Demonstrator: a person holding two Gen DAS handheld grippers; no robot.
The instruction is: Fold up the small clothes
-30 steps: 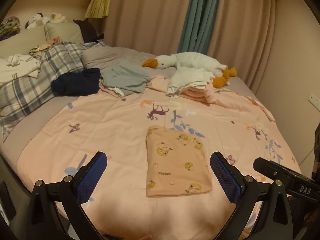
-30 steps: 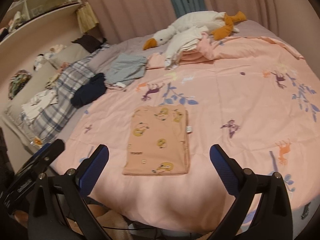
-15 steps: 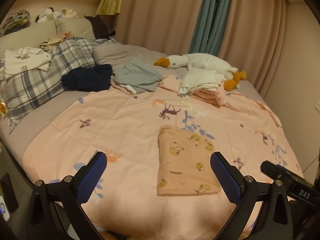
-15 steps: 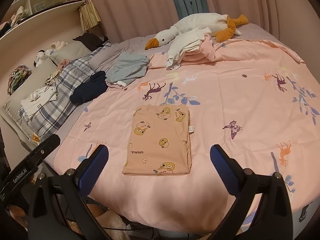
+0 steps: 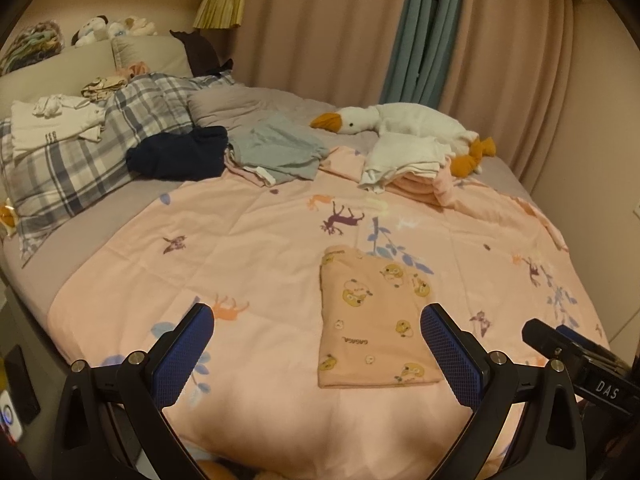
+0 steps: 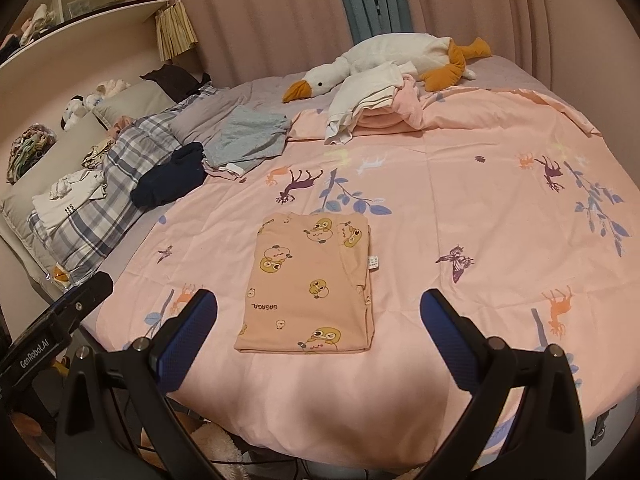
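Right wrist view: the right gripper (image 6: pixel 318 330) hangs spread above the folded peach garment (image 6: pixel 310 286); the left gripper (image 5: pixel 316 354), also spread, has it near its right finger.

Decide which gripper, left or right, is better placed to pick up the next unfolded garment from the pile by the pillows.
Probably the left gripper. Both are open and empty, with the folded peach garment done. The grey garment and navy garment lie left of that garment, on the left gripper's side.

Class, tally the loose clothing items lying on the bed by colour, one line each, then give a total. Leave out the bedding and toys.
Peach with duck print, folded: 1
Navy: 1
Grey-blue: 1
White, on the pink stack beside the goose: 1
White, on the plaid pillow: 1
Total: 5
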